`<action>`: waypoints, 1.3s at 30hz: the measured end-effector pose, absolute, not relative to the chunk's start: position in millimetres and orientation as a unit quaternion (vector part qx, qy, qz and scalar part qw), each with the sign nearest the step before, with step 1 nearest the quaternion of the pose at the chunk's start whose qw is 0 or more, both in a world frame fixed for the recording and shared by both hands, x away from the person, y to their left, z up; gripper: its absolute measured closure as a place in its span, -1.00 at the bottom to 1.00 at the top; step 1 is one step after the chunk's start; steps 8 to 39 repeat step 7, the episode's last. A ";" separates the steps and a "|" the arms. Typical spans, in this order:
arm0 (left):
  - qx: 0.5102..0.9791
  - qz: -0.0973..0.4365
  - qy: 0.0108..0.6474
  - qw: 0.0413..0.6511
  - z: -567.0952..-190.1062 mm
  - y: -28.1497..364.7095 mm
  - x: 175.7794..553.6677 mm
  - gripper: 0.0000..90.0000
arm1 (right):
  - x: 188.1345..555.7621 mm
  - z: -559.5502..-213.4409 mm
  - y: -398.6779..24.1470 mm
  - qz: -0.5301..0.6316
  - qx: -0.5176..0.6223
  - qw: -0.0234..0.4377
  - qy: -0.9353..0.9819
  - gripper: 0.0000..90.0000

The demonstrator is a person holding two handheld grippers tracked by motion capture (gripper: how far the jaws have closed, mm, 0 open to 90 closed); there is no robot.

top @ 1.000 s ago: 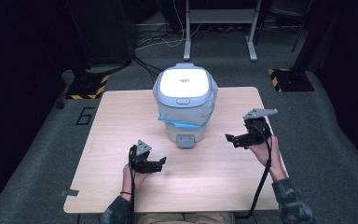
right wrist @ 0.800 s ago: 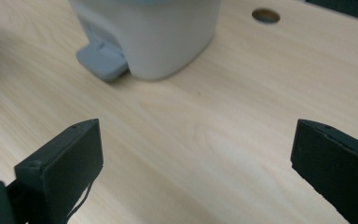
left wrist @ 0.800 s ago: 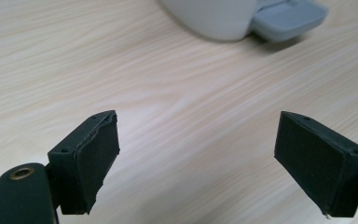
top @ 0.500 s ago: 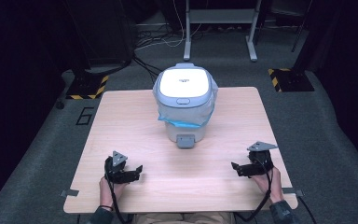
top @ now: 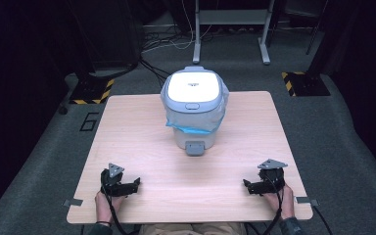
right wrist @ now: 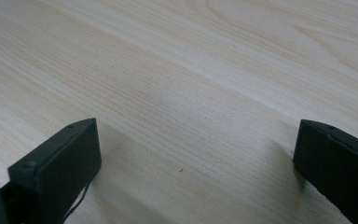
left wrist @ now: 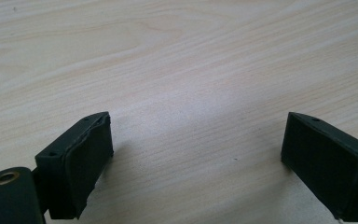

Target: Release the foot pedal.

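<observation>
High view first, from the left: the left gripper (top: pixel 120 185) rests low on the pale wooden bench (top: pixel 142 127) near its front-left corner, and the left gripper view has its black fingers (left wrist: pixel 81 158) spread wide over bare woodgrain, holding nothing. At the middle of the bench, toward the far edge and well apart from both grippers, stands the small white and grey lidded bin (top: pixel 194 110) with a clear plastic liner bag, blue at its hem, folded over its rim (top: pixel 196 128); the lid lies flat and closed, and the grey pedal (top: pixel 195 148) faces the person. Further right, the right gripper (top: pixel 259 186) sits near the front-right corner, fingers (right wrist: pixel 58 175) likewise wide apart and empty. Judging by the shut lid and fitted bag, the work on the bin looks finished or nearly so, with both grippers parked at the near edge. Open bench lies between the grippers and on either side of the bin; each gripper is close to a front corner, so there is little room for moving outward or back.
</observation>
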State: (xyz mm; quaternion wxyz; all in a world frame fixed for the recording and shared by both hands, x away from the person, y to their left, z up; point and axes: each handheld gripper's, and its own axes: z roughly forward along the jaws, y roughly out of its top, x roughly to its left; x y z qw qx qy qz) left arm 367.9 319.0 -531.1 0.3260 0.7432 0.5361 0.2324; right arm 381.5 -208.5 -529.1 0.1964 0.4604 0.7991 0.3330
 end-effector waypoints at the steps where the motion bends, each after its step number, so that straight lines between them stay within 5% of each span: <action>1: 0.741 0.234 0.538 0.327 -531.3 319.1 368.4 -0.83 | 381.2 -529.4 -208.8 0.335 0.458 0.199 0.799 -1.00; 39: 0.742 0.234 0.538 0.325 -531.2 319.2 368.2 -0.83 | 381.3 -529.6 -208.6 0.335 0.461 0.197 0.798 -1.00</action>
